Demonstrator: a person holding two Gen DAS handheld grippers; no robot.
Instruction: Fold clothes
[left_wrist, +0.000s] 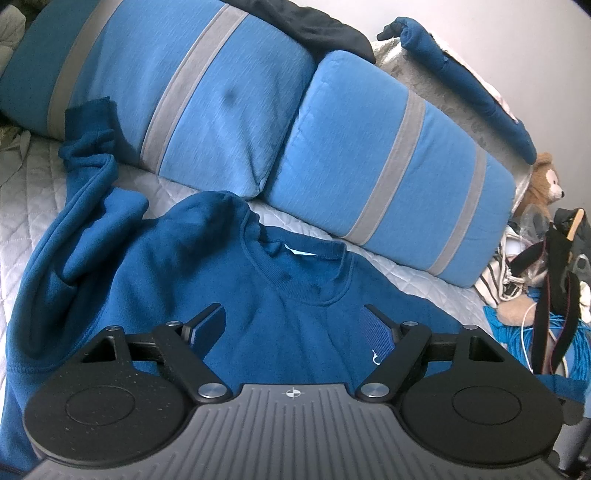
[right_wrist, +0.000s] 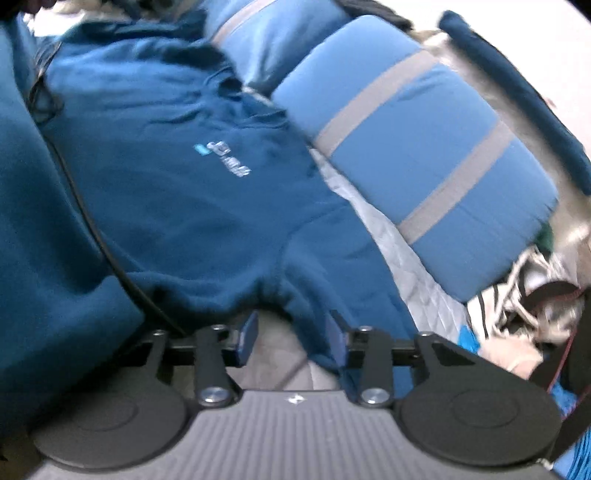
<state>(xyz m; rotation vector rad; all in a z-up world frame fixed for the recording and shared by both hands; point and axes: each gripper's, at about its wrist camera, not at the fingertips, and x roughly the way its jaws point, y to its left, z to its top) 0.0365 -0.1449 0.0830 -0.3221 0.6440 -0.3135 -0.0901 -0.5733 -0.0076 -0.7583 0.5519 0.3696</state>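
A: Where does the sweatshirt (left_wrist: 192, 280) lie?

B: Spread front-up on the quilted white bedcover (left_wrist: 33, 184), its collar (left_wrist: 303, 273) pointing toward the two blue pillows with grey stripes (left_wrist: 388, 162). A white label shows inside the collar. One sleeve (left_wrist: 85, 166) is bunched and reaches up from the sweatshirt's shoulder to touch the nearer pillow.

A: And the left gripper (left_wrist: 295, 325)?

B: It hangs over the chest of the sweatshirt, just below the collar. Its jaws are spread wide, and only flat fabric shows between them; nothing is pinched.

A: The right gripper (right_wrist: 293, 334)?

B: That view is blurred. Its jaws stand parted at the sweatshirt's (right_wrist: 184, 166) lower edge, where sleeve and body meet. A fold of the blue cloth hangs down against the inner face of one finger (right_wrist: 338, 339), but I can't tell whether it is held; the gap between the fingers is mostly bare grey surface. A pale printed logo (right_wrist: 225, 162) sits on the chest above that gripper.

A: Anything else around the sweatshirt?

B: Beyond the pillows a black garment (left_wrist: 325, 29) and another dark blue one (left_wrist: 469, 85) lie draped. Off the side of the sweatshirt opposite the bunched sleeve there is a brown teddy bear (left_wrist: 546, 181), striped cloth (left_wrist: 495, 280), dark straps and a bright blue cord (left_wrist: 517, 343).
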